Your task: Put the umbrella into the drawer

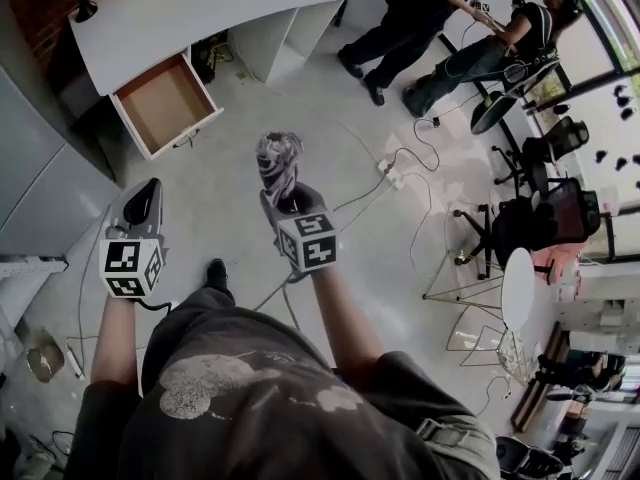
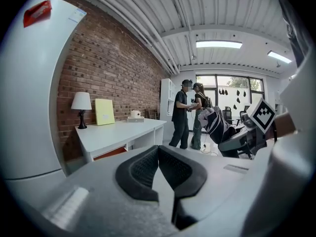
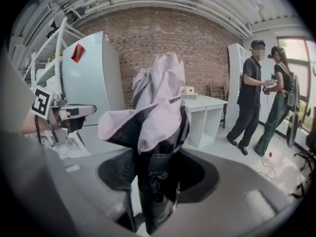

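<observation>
A folded umbrella point(image 1: 277, 160) of pale lilac and dark cloth stands upright in my right gripper point(image 1: 283, 200), whose jaws are shut on its lower part. In the right gripper view the umbrella point(image 3: 158, 107) fills the middle, rising out of the right gripper point(image 3: 157, 177). My left gripper point(image 1: 142, 204) hangs to the left of it with nothing in it, and its pads point(image 2: 148, 164) meet. An open drawer point(image 1: 165, 103), brown inside and with nothing in it, sticks out from under the white desk point(image 1: 190, 13) ahead and to the left. From the left gripper view the umbrella point(image 2: 215, 123) shows at the right.
A tall grey cabinet point(image 1: 40, 188) stands at the left beside the drawer. Two people point(image 1: 430, 18) stand at the far right. Cables and a power strip point(image 1: 392, 171) lie on the floor to the right. Office chairs point(image 1: 530, 218) and a round white table point(image 1: 518, 288) stand further right.
</observation>
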The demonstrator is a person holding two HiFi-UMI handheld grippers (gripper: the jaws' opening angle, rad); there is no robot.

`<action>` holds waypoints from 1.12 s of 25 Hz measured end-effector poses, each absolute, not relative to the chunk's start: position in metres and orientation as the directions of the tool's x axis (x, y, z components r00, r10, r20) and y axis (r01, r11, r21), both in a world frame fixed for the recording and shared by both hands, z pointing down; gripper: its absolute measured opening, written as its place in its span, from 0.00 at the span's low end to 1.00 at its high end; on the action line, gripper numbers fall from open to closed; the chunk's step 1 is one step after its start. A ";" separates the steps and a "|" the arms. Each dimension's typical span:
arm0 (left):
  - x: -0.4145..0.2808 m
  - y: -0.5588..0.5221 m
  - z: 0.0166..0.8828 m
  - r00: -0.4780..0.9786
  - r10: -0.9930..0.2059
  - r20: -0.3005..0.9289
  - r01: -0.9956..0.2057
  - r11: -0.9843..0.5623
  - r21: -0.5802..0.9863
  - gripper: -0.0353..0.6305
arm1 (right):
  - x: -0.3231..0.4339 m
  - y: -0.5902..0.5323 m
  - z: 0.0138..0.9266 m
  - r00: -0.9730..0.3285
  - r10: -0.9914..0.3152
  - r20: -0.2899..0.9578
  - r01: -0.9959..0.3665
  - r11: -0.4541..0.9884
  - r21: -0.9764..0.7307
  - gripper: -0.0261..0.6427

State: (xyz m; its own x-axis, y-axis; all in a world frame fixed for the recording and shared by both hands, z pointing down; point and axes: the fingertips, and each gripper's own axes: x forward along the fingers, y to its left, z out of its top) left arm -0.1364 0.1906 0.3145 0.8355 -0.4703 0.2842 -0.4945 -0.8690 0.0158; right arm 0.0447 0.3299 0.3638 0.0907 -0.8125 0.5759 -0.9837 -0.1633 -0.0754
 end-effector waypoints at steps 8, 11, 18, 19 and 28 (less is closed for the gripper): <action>-0.101 0.125 0.308 0.841 -0.465 0.277 -0.487 -0.873 0.012 0.07 | 0.084 0.269 0.356 0.116 -0.805 0.582 -0.977 -0.197 -0.077 0.36; -0.104 0.112 0.312 0.830 -0.481 0.282 -0.511 -0.858 0.042 0.07 | 0.084 0.254 0.360 0.089 -0.797 0.598 -0.983 -0.168 -0.077 0.36; -0.106 0.080 0.315 0.778 -0.557 0.290 -0.593 -0.804 0.045 0.07 | 0.099 0.200 0.362 0.013 -0.804 0.595 -0.994 -0.073 -0.076 0.36; -0.106 0.075 0.317 0.769 -0.568 0.293 -0.605 -0.795 0.044 0.07 | 0.102 0.191 0.364 0.000 -0.805 0.593 -0.995 -0.057 -0.076 0.36; -0.074 0.018 0.341 0.650 -0.668 0.362 -0.723 -0.691 0.025 0.07 | 0.140 0.087 0.394 -0.177 -0.778 0.603 -0.984 0.133 -0.118 0.36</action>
